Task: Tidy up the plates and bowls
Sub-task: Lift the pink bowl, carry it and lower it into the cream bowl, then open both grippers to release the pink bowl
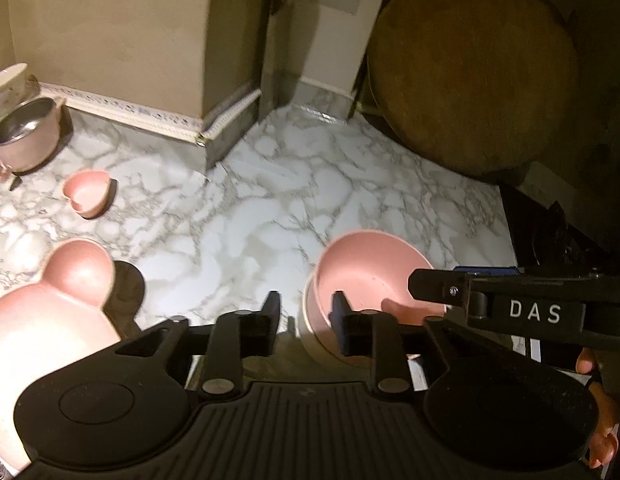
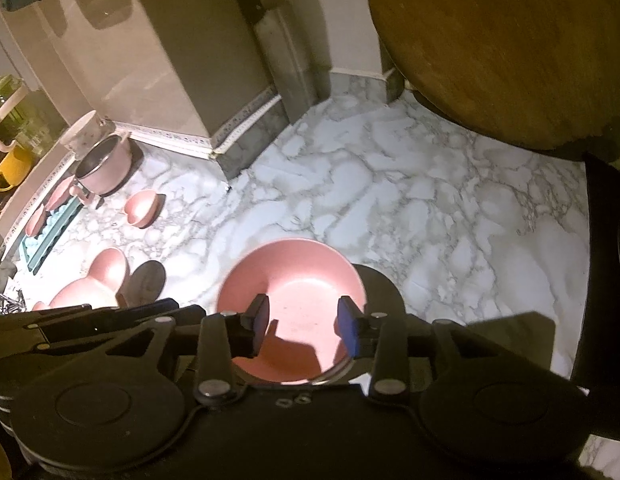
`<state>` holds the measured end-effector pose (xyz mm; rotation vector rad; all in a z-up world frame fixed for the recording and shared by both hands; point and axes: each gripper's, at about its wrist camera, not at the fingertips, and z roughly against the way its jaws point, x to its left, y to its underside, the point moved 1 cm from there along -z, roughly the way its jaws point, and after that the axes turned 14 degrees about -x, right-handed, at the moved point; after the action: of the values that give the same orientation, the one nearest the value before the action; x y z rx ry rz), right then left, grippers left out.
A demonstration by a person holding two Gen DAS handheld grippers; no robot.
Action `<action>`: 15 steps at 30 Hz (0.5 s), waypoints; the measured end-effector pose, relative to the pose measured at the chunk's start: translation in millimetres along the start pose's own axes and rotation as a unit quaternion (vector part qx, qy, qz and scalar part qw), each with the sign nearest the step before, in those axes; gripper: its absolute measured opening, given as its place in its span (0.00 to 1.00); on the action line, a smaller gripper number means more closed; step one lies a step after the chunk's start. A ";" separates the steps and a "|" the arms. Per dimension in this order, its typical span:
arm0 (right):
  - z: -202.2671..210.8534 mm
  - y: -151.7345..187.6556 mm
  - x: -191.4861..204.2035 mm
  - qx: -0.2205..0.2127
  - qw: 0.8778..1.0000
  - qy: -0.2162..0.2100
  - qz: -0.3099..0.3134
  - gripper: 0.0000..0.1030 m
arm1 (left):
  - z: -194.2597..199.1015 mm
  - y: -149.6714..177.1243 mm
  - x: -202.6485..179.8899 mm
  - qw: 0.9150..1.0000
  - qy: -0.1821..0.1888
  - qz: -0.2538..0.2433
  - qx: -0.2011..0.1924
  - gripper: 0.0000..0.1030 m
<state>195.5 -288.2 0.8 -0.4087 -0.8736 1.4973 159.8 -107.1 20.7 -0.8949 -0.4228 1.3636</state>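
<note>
Right gripper (image 2: 302, 320): hanging spread over pink bowl (image 2: 294, 300), gripping nothing.
Left gripper (image 1: 306, 312): hanging parted, straddling bowl's near rim.
Bowl: sitting mid-counter.
Marble counter (image 2: 409, 208): lying bare beyond, toward wooden board (image 2: 501, 48).

My right tongs (image 2: 302, 318) parted over the pink bowl (image 2: 294, 276), nothing gripped, marble worktop (image 2: 409, 208) beneath, bear-shaped plate (image 2: 98, 280) left, heart bowl (image 2: 140, 208) beyond
</note>
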 end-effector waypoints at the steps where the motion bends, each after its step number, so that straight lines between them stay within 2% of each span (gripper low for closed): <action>1: 1.6 -0.6 2.8 -0.003 1.000 -0.002 0.001 0.38 | 3.2 -1.5 2.2 1.000 -0.002 0.000 -0.006 0.40; 3: 4.8 -1.7 8.8 -0.008 1.000 -0.007 0.004 0.40 | 10.4 -3.7 7.0 1.000 -0.012 0.000 -0.018 0.48; 6: 9.1 -4.7 18.7 -0.017 1.000 -0.013 0.009 0.43 | 20.0 -7.1 17.1 0.999 -0.016 0.004 -0.031 0.49; 12: 17.1 -13.1 42.4 -0.036 0.999 -0.025 0.022 0.54 | 41.1 -15.6 40.5 0.997 -0.039 0.008 -0.061 0.56; 15: 20.1 -17.4 56.7 -0.049 0.998 -0.033 0.030 0.65 | 50.8 -19.5 53.3 0.996 -0.050 0.012 -0.069 0.57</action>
<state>184.8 -240.9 40.4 -0.4635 -0.9965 1.5339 146.3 -40.2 54.4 -0.9496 -0.5909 1.4178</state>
